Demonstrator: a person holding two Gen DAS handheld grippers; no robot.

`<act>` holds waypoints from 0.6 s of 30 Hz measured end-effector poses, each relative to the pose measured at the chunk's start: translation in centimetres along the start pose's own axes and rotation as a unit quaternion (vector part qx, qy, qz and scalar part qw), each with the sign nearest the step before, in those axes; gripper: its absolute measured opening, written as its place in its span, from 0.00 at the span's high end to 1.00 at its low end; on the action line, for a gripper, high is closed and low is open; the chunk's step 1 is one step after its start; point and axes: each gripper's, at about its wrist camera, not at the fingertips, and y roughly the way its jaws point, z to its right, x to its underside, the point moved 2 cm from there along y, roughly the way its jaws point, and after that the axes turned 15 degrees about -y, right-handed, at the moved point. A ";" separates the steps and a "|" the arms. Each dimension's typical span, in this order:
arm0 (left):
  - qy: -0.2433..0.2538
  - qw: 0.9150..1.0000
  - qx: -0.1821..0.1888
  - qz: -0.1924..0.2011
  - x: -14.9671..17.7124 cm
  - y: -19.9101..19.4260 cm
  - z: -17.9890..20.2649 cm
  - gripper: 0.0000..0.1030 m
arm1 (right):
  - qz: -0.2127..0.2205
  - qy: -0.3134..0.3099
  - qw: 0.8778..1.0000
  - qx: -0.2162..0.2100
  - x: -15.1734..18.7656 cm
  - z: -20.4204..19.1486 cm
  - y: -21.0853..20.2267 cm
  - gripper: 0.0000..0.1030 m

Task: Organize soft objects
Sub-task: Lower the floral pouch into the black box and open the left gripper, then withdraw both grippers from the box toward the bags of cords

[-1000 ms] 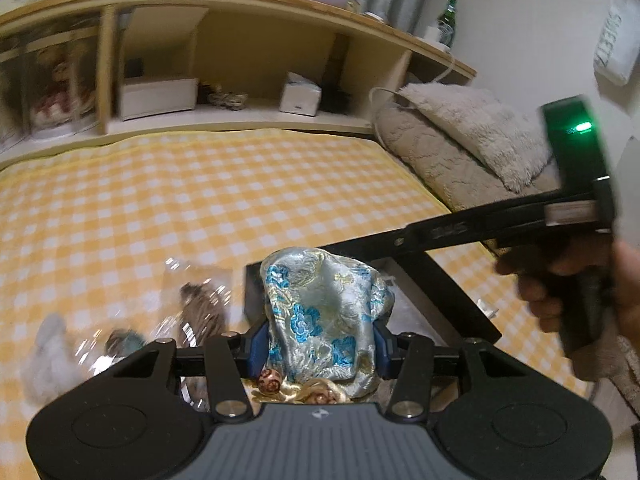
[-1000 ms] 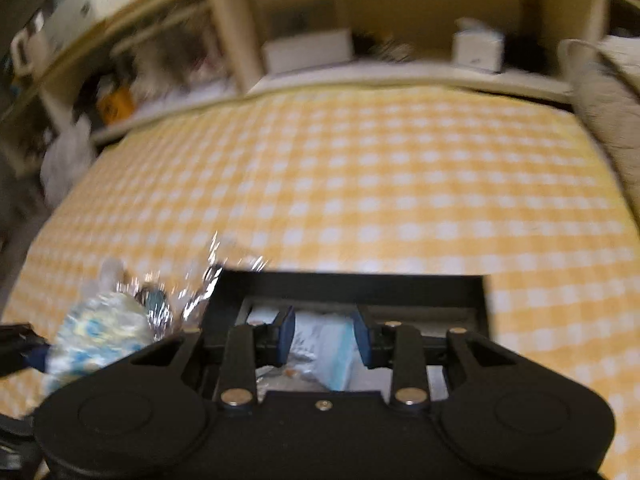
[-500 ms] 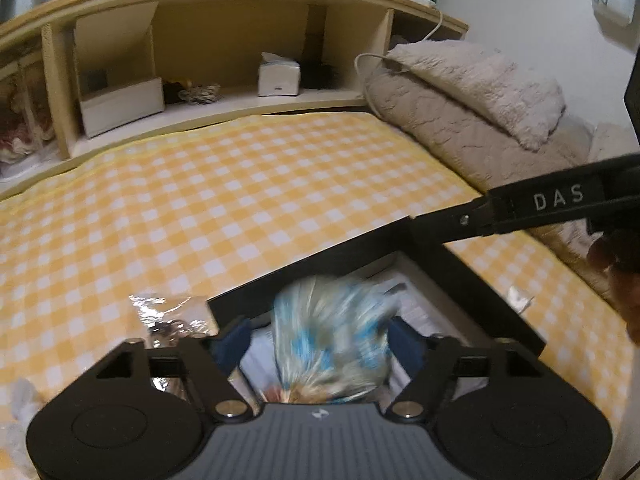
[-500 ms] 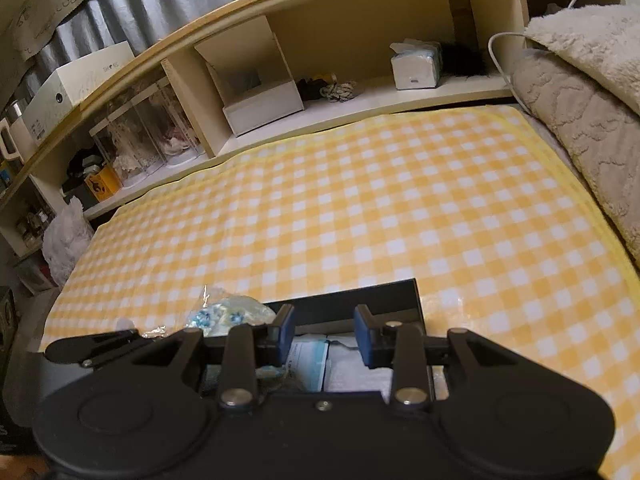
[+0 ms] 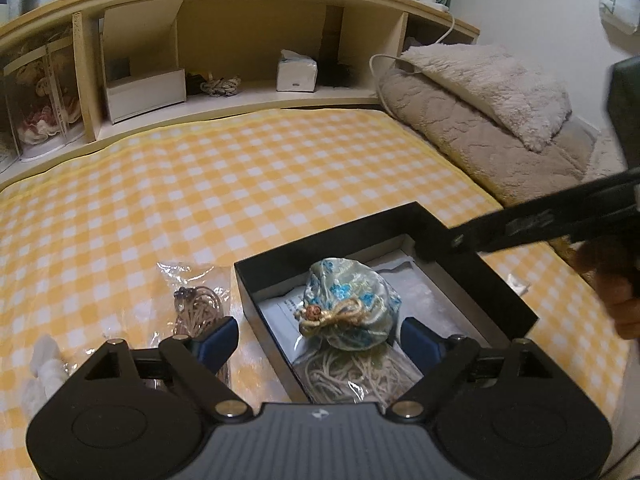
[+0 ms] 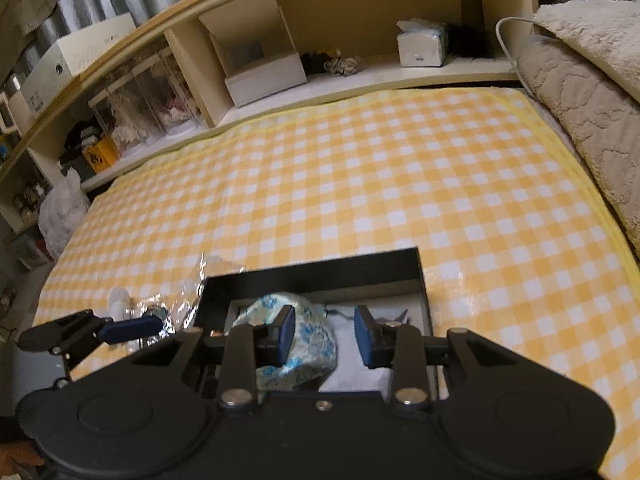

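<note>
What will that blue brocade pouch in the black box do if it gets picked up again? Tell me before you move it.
The brocade pouch is probably floppy: its cloth is creased and slumps inside the black box. The shiny fabric may slip between pads, so the gold cord knot looks like the safer hold. It sags flat, so it is unlikely to roll.

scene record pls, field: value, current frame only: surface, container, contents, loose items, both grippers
surface: yellow-and-white checked cloth
container: black open box on the cloth
contents: blue-and-silver brocade pouch, lying on bagged cord and paper
loose items: clear bag of brown cord left of the box; white fluffy item further left
left gripper: jaws opening, pads clear of the pouch between them
right gripper: over the box, narrow gap, nothing between the pads
</note>
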 end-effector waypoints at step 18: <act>-0.005 1.000 0.021 -0.001 1.3 -1.9 -0.2 0.11 | -0.065 -0.050 0.995 -0.047 0.9 -4.7 7.4 0.74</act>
